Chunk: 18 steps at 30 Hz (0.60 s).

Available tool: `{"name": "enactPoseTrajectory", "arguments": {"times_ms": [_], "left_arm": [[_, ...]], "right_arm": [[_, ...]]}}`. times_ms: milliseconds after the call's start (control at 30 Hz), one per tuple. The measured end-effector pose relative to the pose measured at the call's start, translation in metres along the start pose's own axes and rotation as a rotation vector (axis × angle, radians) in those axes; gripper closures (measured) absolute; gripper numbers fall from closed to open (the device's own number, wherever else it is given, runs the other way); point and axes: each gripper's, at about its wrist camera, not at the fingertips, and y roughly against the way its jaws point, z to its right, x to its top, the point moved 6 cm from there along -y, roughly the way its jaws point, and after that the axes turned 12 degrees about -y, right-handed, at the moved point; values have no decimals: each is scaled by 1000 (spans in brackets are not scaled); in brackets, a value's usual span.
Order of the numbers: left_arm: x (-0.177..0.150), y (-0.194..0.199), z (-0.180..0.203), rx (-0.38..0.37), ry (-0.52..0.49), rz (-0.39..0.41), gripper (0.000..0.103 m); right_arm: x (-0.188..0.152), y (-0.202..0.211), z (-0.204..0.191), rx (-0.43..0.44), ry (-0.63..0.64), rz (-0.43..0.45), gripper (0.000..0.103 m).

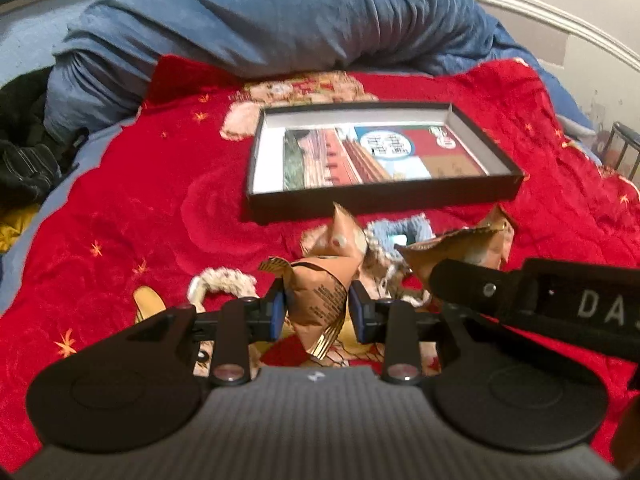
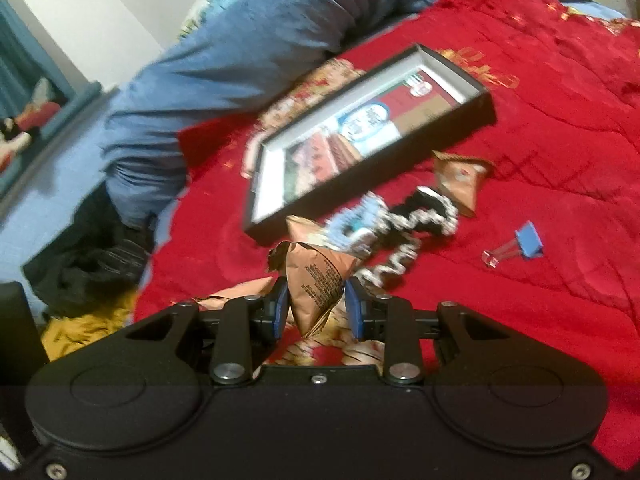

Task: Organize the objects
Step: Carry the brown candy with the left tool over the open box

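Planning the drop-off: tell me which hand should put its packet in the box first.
Right, probably. In the left view its packet hangs near the box wall; the left gripper's packet sits farther back.

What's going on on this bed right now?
A person is tidying small items off a red blanket, one gripper in each hand. The left gripper is shut on a brown packet, and the right gripper is shut on another packet. An open black box holding a printed card lies just beyond. More packets, hair ties and a blue clip remain loose.
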Motion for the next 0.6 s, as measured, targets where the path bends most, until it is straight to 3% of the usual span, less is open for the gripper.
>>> {"name": "enactPoseTrajectory", "arguments": {"times_ms": [333, 600], "left_arm": [[14, 11, -22, 40, 32, 70, 66], [25, 14, -21, 21, 37, 141, 66]], "right_arm": [[14, 6, -17, 67, 37, 62, 74], [31, 0, -31, 96, 78, 97, 74]]}}
